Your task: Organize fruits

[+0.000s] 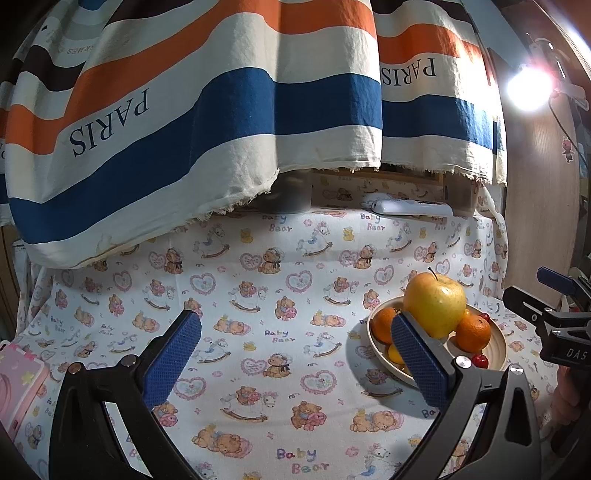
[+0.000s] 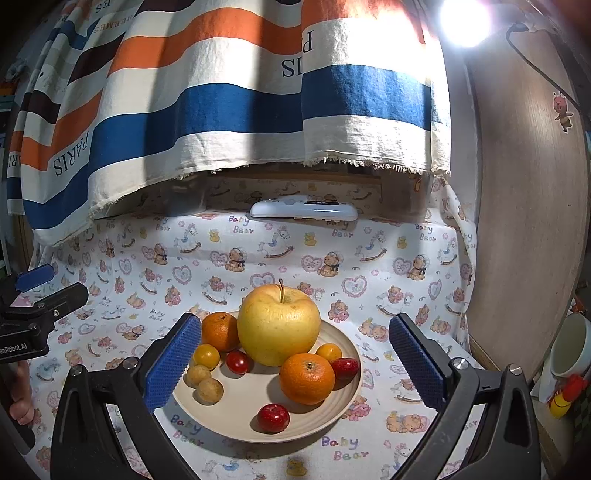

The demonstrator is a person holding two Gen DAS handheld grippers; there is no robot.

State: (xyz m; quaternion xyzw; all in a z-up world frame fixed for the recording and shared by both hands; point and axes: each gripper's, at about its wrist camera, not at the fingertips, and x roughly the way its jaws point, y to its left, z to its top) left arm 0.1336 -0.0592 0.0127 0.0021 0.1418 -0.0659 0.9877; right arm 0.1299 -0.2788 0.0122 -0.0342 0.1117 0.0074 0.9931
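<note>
A cream plate [image 2: 343, 398] on the bear-print cloth holds a big yellow apple [image 2: 279, 325], two oranges [image 2: 306, 378] [image 2: 221, 330], red and yellow cherry tomatoes [image 2: 273, 417] and two small brown fruits [image 2: 208, 391]. My right gripper [image 2: 295, 354] is open and empty, its blue pads [image 2: 173, 360] either side of the plate, just in front of it. My left gripper [image 1: 295, 354] is open and empty over bare cloth, to the left of the plate [image 1: 495, 339]; its right pad [image 1: 417, 354] hides the plate's left part. The apple [image 1: 434, 306] shows there too.
A striped "PARIS" cloth [image 2: 221, 110] hangs at the back over a white remote-like device [image 2: 303, 210]. A wooden panel [image 2: 528, 221] stands on the right with a white cup [image 2: 570, 347] and a red-yellow toy beside it. A pink box [image 1: 18, 387] lies at the far left. A bright lamp [image 2: 465, 22] shines top right.
</note>
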